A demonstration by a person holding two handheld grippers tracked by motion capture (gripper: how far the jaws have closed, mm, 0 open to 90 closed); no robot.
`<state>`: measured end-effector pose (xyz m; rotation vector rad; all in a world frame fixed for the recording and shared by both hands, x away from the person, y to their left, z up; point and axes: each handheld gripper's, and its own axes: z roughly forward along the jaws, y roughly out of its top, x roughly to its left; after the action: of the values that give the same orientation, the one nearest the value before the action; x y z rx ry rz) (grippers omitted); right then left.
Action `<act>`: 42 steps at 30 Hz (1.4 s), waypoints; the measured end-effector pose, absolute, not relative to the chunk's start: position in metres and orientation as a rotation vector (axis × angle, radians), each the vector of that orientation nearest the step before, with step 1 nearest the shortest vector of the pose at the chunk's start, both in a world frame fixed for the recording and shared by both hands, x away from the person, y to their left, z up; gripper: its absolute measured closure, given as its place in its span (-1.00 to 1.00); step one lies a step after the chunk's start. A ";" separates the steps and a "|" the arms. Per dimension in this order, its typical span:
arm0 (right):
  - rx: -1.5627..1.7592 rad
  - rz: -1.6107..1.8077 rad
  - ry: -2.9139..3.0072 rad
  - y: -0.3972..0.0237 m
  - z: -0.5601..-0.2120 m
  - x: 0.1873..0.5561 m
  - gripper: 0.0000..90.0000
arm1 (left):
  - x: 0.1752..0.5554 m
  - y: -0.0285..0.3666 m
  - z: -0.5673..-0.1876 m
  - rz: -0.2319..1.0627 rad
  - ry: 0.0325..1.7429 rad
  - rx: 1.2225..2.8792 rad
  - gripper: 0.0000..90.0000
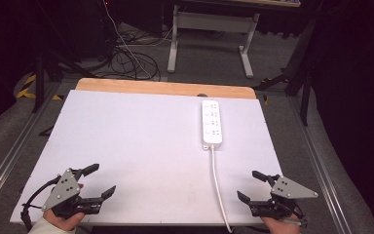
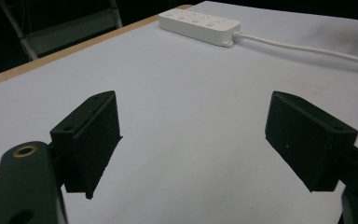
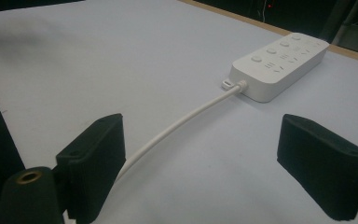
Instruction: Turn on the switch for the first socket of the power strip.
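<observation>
We see a white surface [image 1: 141, 146] with a wooden edge along its far side, and on it a white power strip [image 1: 212, 124] lying flat toward the far right, its long axis running away from us. Its white cord [image 1: 217, 180] leaves the near end and runs back across the surface to the near edge, passing just to the left of the right tongs [image 1: 250, 185]. The left tongs [image 1: 99, 180] sit at the near left corner, held by a hand [image 1: 62, 220] that comes in from the bottom; the jaws stand wide apart with nothing between them but bare surface. The right tongs sit at the near right corner, likewise spread wide and holding nothing. In the left gripper view the power strip [image 2: 199, 27] lies far ahead, well apart from the jaws, with the cord [image 2: 307, 49] trailing off to the right. In the right gripper view the cord [image 3: 177, 126] runs from the power strip [image 3: 279, 65] toward the left jaw and passes close beside it; we cannot tell whether it touches.
</observation>
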<state>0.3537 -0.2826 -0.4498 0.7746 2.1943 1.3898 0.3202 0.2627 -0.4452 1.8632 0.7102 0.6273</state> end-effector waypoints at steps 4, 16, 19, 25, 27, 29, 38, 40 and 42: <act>0.772 1.395 2.192 -0.283 -0.449 0.354 -0.67 | 0.320 0.262 -0.445 0.629 0.711 1.863 -0.58; 0.777 1.386 2.188 -0.281 -0.446 0.356 -0.81 | 0.318 0.263 -0.445 0.640 0.718 1.861 -0.58; 0.773 1.386 2.192 -0.281 -0.442 0.357 -0.81 | 0.318 0.263 -0.445 0.650 0.717 1.856 -0.58; 0.780 1.376 2.194 -0.280 -0.433 0.363 -0.85 | 0.318 0.263 -0.445 0.651 0.718 1.860 -0.58; 0.780 1.378 2.197 -0.279 -0.430 0.367 -0.85 | 0.318 0.263 -0.445 0.652 0.718 1.860 -0.58; 0.778 1.373 2.199 -0.277 -0.427 0.370 -0.85 | 0.318 0.263 -0.445 0.651 0.719 1.859 -0.58; 0.774 1.346 2.235 -0.264 -0.414 0.382 -0.86 | 0.317 0.263 -0.444 0.648 0.723 1.860 -0.58; 0.772 1.350 2.237 -0.262 -0.411 0.385 -0.86 | 0.317 0.263 -0.444 0.646 0.722 1.861 -0.58; 0.773 1.349 2.240 -0.261 -0.407 0.388 -0.86 | 0.317 0.263 -0.445 0.644 0.720 1.862 -0.58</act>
<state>0.3878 -0.2610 -0.4074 0.7730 2.2404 1.3491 0.3174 0.2627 -0.4447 1.8623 0.7198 0.6439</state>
